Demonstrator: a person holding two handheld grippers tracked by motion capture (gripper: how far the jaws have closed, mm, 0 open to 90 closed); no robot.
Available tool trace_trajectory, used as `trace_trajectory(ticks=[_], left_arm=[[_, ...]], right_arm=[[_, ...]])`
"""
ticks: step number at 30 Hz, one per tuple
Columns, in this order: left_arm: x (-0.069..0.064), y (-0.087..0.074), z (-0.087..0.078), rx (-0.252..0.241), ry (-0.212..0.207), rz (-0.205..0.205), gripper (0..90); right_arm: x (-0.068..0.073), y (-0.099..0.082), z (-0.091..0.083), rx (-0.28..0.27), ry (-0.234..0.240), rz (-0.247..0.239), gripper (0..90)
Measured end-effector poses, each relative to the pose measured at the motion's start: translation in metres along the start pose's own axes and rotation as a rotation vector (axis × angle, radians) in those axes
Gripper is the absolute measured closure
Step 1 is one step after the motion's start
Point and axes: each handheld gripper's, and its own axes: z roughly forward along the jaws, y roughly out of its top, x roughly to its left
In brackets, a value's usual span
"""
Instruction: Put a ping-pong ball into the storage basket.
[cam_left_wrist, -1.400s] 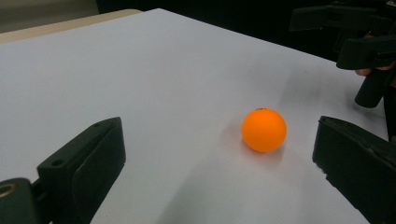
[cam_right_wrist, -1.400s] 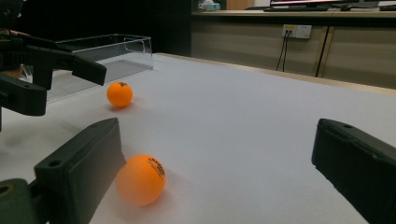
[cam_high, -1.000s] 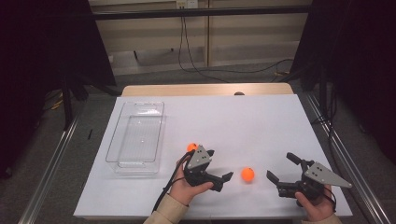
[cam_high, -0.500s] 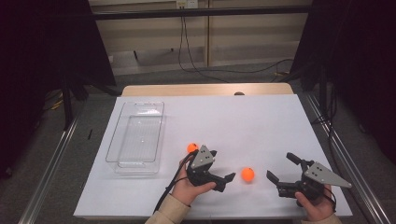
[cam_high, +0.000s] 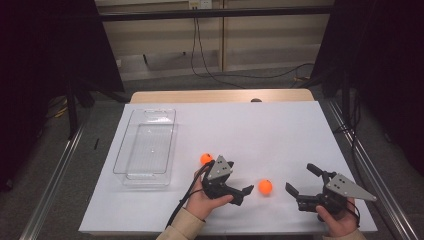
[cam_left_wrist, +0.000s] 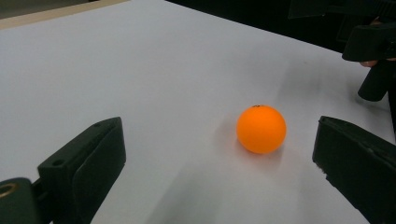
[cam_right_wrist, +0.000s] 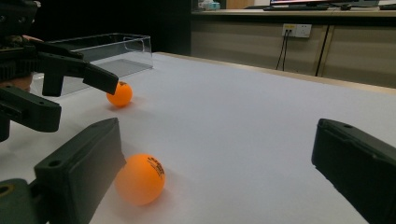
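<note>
Two orange balls lie on the white table (cam_high: 260, 130). One ball (cam_high: 265, 187) sits just ahead of my left gripper (cam_high: 239, 179), which points right and is open; in the left gripper view this ball (cam_left_wrist: 261, 129) rests on the table ahead of the wide-apart jaws of the left gripper (cam_left_wrist: 224, 168), nearer the right one. My right gripper (cam_high: 302, 181) faces left toward the same ball, open and empty. In the right gripper view the ball (cam_right_wrist: 140, 179) lies beside the left jaw of the right gripper (cam_right_wrist: 219, 172). The second ball (cam_high: 206, 159) (cam_right_wrist: 119, 94) lies behind the left gripper.
A clear plastic tray (cam_high: 147, 145) (cam_right_wrist: 107, 51) stands empty at the table's left side. Metal rails run along both sides of the table, and cables hang behind its far edge.
My left gripper has crept a little to the right, toward the nearer ball. The right gripper and both balls have stayed put.
</note>
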Motion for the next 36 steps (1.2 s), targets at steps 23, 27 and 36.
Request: trace_trajectory(ticks=[23, 27, 36], left_arm=[[-0.002, 0.002, 0.006, 0.018, -0.007, 0.0, 2.8], [-0.003, 0.002, 0.008, 0.023, -0.011, 0.0, 2.8], [-0.003, 0.003, 0.011, 0.032, -0.015, 0.002, 2.8]], right_arm=[[0.0, 0.0, 0.0, 0.002, 0.0, -0.001, 2.0], [0.0, 0.0, 0.0, 0.002, 0.0, -0.001, 2.1], [0.0, 0.0, 0.0, 0.002, 0.0, -0.001, 2.0]])
